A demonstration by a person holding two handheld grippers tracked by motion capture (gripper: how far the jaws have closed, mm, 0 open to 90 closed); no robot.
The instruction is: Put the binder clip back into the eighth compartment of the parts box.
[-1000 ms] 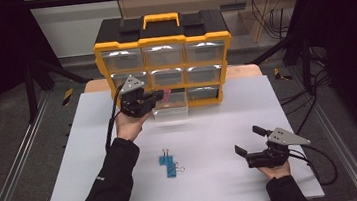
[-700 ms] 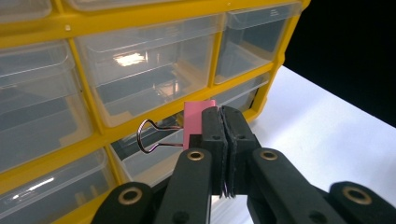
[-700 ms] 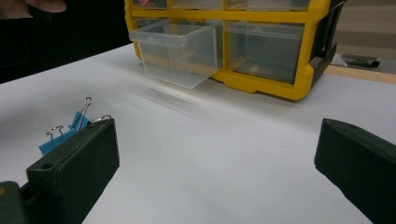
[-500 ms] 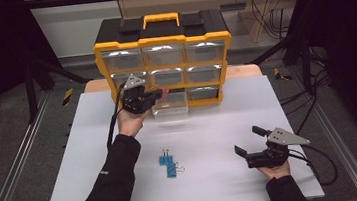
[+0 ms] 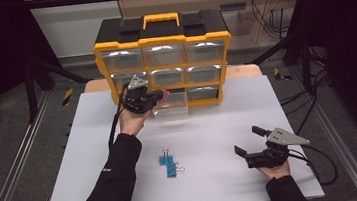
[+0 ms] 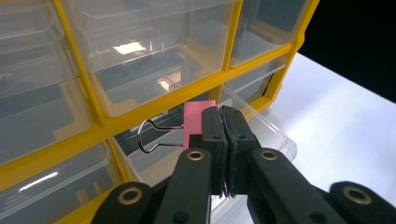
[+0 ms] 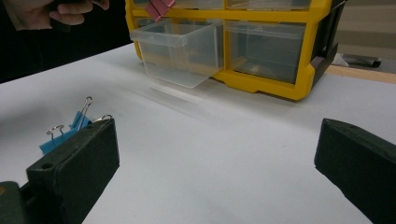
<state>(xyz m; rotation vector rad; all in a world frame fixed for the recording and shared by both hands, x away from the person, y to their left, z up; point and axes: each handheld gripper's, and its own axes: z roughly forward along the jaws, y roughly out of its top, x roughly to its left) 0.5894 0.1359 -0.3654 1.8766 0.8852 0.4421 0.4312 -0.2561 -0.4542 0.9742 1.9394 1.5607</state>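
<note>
My left gripper is shut on a pink binder clip, held just above the pulled-out clear drawer in the bottom row of the yellow organizer. The clip's wire handle sticks out to the left of the jaws. Blue binder clips lie on the white table in front of the person. My right gripper rests low at the right, open and holding nothing.
The organizer with its clear drawers and black-and-yellow lid stands at the table's far edge. Cables trail from both grippers. Dark frame rails run along both sides of the table.
My left gripper has sunk a little with the pink clip, closer over the open drawer. The right gripper has kept still.
</note>
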